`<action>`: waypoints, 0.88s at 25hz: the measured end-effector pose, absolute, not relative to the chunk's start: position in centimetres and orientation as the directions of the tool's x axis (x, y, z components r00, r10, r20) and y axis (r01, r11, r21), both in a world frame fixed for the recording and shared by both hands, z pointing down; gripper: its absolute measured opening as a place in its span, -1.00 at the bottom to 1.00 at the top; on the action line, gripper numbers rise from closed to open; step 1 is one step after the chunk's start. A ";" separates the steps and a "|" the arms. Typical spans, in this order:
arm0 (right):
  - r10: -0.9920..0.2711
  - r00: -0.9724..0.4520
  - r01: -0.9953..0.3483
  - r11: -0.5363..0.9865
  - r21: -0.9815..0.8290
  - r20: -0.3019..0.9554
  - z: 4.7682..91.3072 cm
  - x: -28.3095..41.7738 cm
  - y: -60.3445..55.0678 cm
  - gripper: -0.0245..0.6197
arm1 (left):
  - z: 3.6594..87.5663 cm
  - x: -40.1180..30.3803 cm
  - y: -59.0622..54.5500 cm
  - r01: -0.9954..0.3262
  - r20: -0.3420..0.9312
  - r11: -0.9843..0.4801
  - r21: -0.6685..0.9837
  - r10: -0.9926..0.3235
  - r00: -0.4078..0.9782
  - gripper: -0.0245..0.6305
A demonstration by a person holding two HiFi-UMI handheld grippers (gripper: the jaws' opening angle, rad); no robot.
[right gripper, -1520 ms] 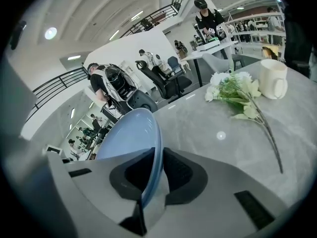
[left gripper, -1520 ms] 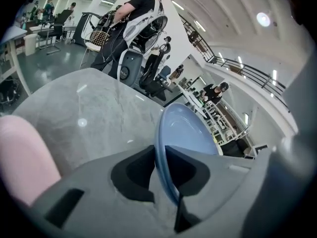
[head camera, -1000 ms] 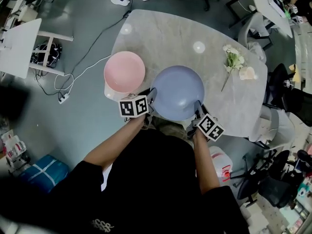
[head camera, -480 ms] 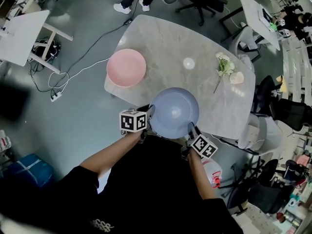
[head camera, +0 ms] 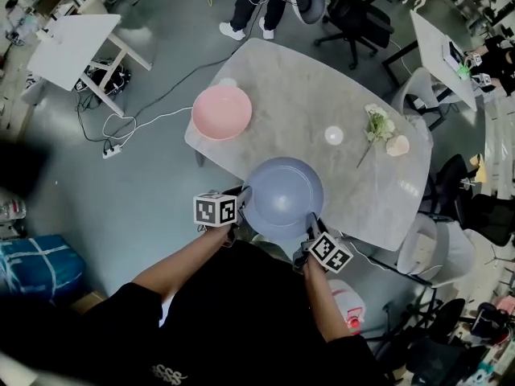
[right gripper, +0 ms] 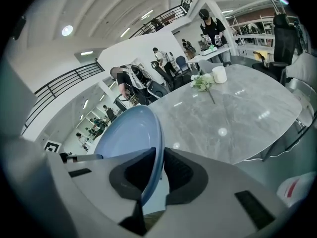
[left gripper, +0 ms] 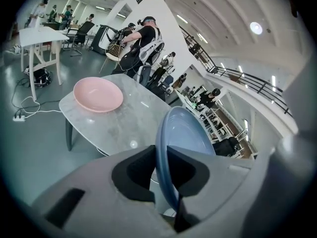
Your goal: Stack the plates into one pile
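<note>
Left gripper (head camera: 243,193) and right gripper (head camera: 312,219) each pinched a rim of the blue plate (head camera: 282,195), held over the near edge of the table (head camera: 314,87). A second earlier it sat just beside the pink plate (head camera: 221,112). Now the two were well apart, so stacking likely still lay ahead.

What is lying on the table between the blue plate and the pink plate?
Nothing. In the head view only bare marble table shows between the blue plate and the pink plate. The left gripper view shows the same bare stretch.
</note>
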State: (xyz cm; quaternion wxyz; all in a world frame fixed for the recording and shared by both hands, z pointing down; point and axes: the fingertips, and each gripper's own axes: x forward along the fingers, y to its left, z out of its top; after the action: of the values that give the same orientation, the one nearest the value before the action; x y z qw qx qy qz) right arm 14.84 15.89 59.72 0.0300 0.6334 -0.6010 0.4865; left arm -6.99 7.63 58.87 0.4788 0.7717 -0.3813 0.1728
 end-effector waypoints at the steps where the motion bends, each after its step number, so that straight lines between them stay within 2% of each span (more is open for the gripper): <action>1: -0.729 -0.206 -0.791 -0.269 -0.550 0.653 60.0 14.9 16.6 -0.77 | 59.0 -6.9 8.6 -0.755 0.633 -0.241 0.610 -0.424 0.647 -0.74; 13: -0.723 -0.288 -0.864 -0.085 -0.496 0.628 59.7 15.7 20.9 -0.76 | 58.4 -6.6 15.8 -0.797 0.647 -0.170 0.580 -0.498 0.577 -0.74; 22: -0.733 -0.301 -0.858 -0.070 -0.508 0.609 58.5 12.0 19.0 -0.77 | 58.4 -10.6 15.4 -0.781 0.622 -0.140 0.609 -0.527 0.579 -0.74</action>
State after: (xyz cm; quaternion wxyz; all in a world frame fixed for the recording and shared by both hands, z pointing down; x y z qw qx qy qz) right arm 12.04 18.98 58.53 0.0714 0.5869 -0.6780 0.4368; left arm -10.61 15.38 58.39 0.4863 0.7437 -0.4397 0.1305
